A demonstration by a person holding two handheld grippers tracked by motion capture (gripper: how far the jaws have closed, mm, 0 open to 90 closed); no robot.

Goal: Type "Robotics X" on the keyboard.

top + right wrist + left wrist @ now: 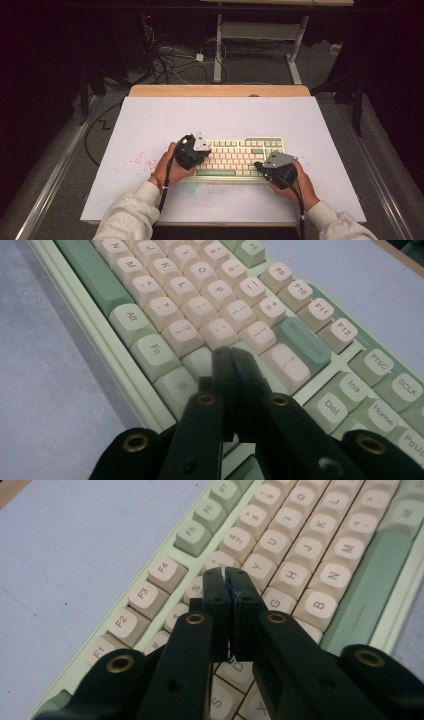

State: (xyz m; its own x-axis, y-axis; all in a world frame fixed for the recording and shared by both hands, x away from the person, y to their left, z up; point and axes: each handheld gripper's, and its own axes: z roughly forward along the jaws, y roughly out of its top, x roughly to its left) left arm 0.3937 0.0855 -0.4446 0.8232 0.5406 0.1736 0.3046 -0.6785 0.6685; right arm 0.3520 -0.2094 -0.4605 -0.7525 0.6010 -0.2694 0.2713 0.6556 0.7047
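Left gripper (226, 571): black, matte, jaws pressed together with nothing between; brass-coloured rivets on the arms; tips hovering over or touching the upper letter rows of the keyboard (320, 555), near the number and T/Y keys, contact not certain. Right gripper (231, 351): same black build, jaws likewise closed flat against each other, empty; tips low over the right end of the key block, just short of the large cream key beside Backspace. In the high view, left gripper (192, 150) over the keyboard's left end, right gripper (276, 167) at its near right edge, each topped by a grey three-cornered plate and held in a hand with a pale fleecy sleeve. Keyboard (240, 152): flat, rectangular, pale green case; rounded, smooth cream keycaps for letters and numbers; sage green caps for function keys, Alt, Fn, Backspace, Ins, Del, Home; long green space bar along the near edge. Lying square near the middle of the mat (165, 120): white, smooth, faintly speckled pink left of the keyboard. Beneath, wooden table (220, 90), light edge showing at the far side.
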